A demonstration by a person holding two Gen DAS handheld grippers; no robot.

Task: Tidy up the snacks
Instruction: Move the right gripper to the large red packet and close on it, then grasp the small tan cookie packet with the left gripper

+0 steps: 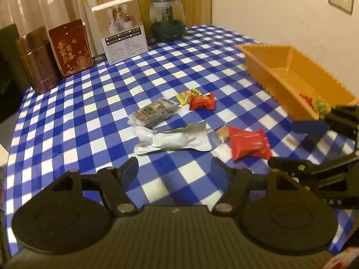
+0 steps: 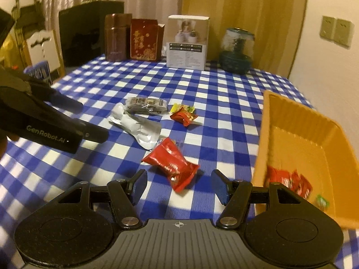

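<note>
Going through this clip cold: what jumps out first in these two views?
The blue-and-white checked tablecloth fills both views, with loose snack packets in its middle, the nearest a red packet lying just ahead of the open, empty right gripper. At the right edge stands an orange basket, already holding a few wrapped snacks at its near end.

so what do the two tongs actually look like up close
Both are matt black plastic. The left tongs and right tongs each have two angled link arms with silver pivot bolts, round black discs either side of a ribbed grey body, and blue ribbed pads. White "GenRobot.AI" lettering runs along the left one's side. No cables or sleeves show.
</note>
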